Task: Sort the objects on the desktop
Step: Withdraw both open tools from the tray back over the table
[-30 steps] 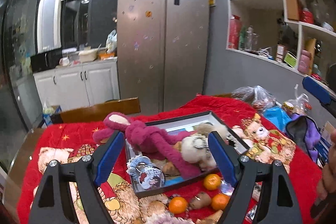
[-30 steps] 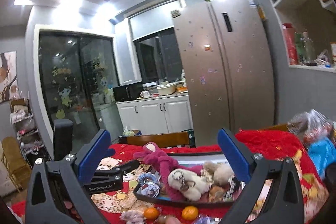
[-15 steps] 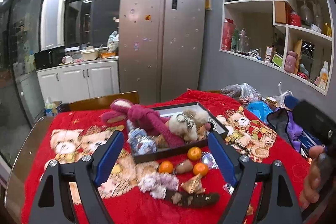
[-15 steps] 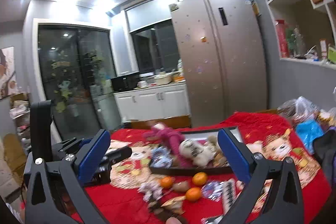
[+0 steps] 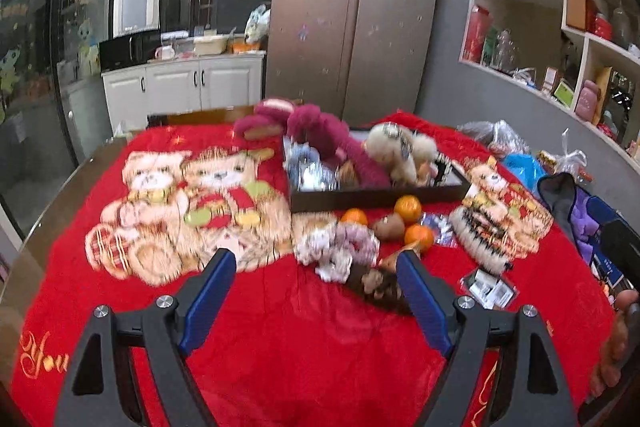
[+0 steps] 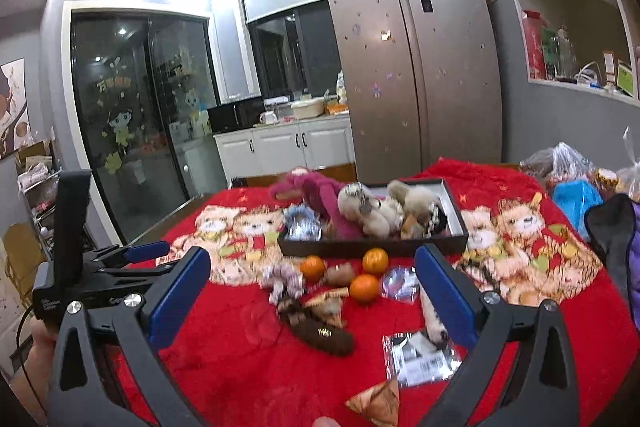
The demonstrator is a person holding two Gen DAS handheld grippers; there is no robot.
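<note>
A kitchen fills the background, with a steel fridge (image 5: 352,15) at upper centre of the left wrist view, white cupboards (image 5: 182,83) to its left and open shelves (image 5: 560,27) at upper right. Below them a table is covered by a red blanket (image 5: 280,327) printed with teddy bears.

At the centre of the frame a dark tray (image 5: 376,197) sits on the blanket, holding a maroon plush toy (image 5: 332,139), a cream plush toy (image 5: 400,147) and smaller bits too blurred to name. Just in front of the tray lie three oranges (image 5: 408,209), a pale scrunchie (image 5: 340,247) and a brown furry thing (image 5: 380,287). A clear packet (image 6: 424,359) lies at lower right of the right wrist view.

The left gripper (image 5: 316,291) hangs over bare blanket at lower centre, its blue fingers spread wide with nothing between them. The right gripper (image 6: 312,291) likewise has its fingers spread apart and empty, framing the oranges and the brown thing farther off. In that view the left gripper also shows at the left edge, with a hand (image 6: 40,343) beneath it.
</note>
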